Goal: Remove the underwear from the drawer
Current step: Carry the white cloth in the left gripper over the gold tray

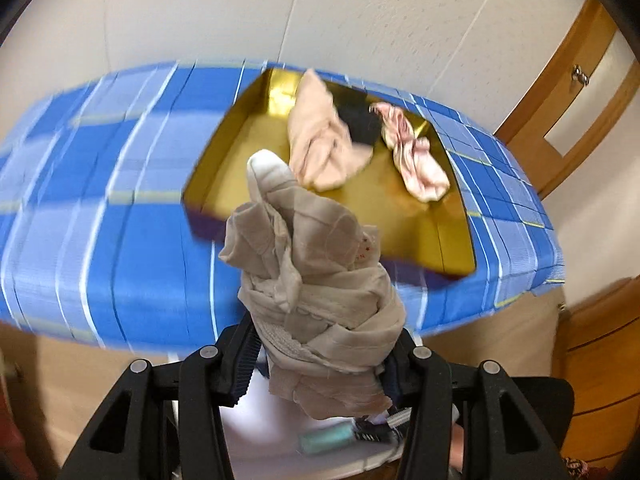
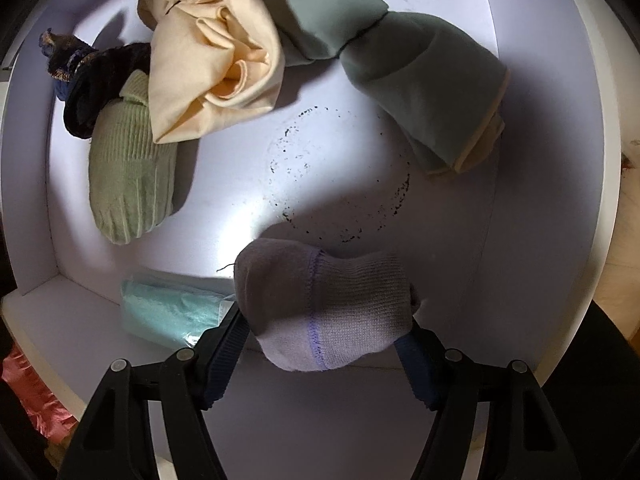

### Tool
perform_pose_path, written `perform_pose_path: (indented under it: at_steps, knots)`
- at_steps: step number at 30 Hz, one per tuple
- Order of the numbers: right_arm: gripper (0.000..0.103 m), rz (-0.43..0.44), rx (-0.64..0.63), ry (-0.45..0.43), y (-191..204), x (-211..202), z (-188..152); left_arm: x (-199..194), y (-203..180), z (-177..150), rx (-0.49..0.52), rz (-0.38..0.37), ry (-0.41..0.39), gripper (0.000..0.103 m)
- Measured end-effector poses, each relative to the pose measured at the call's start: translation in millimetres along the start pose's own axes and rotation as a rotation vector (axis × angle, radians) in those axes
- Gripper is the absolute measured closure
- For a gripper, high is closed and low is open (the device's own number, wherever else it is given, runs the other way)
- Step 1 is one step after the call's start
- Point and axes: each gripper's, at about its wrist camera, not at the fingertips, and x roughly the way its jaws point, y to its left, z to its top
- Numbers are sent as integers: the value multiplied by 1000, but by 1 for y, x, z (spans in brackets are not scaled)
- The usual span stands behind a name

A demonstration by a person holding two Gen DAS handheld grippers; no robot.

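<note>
Item, beige underwear (image 1: 316, 300): a bunched, twisted bundle clamped between the pads of your left gripper (image 1: 320, 364). Its long axis runs straight out along the fingers, away from the camera, with a white tip at the far end. It hangs above the blue plaid board (image 1: 100, 208), clear of the drawer.

Item, gold tray (image 1: 424, 232): lies ahead of the bundle on the plaid surface, beyond its white tip and slightly to the right. It already holds a pale pink garment (image 1: 320, 140), a dark piece (image 1: 362, 124) and a pink striped piece (image 1: 416, 160). This is likely the drop point; the left hand is the nearer one.

Item, grey sock (image 2: 324, 308): sits crosswise between the fingers of your right gripper (image 2: 324, 344), long axis spanning from one pad to the other. The jaws stand moderately wide and appear to press both its ends.

Item, white drawer (image 2: 540, 240): remaining contents lie farther from the right gripper. Cream cloth (image 2: 212, 52) and sage green garment (image 2: 400, 64) lie along the far side, ribbed green sock (image 2: 128, 172) and dark fabric (image 2: 88, 80) to the left, and a teal packet (image 2: 172, 312) just beside the left finger.
</note>
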Motion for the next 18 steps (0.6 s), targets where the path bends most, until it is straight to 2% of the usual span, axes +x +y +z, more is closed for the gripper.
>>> perform_pose_path:
  at_steps: [7,10,14,18]
  knots:
    - [31,53,22,15,-12,0,2,26,-1,76,85,118,25,52]
    - [31,87,37,22,-17,-1,4,52,-3,107,140,202,61,52]
    - [31,131,55,28,-29,-8,11,86,-3,140,217,322,107,52]
    - [31,157,66,28,-33,-13,15,117,-7,162,283,387,147,52]
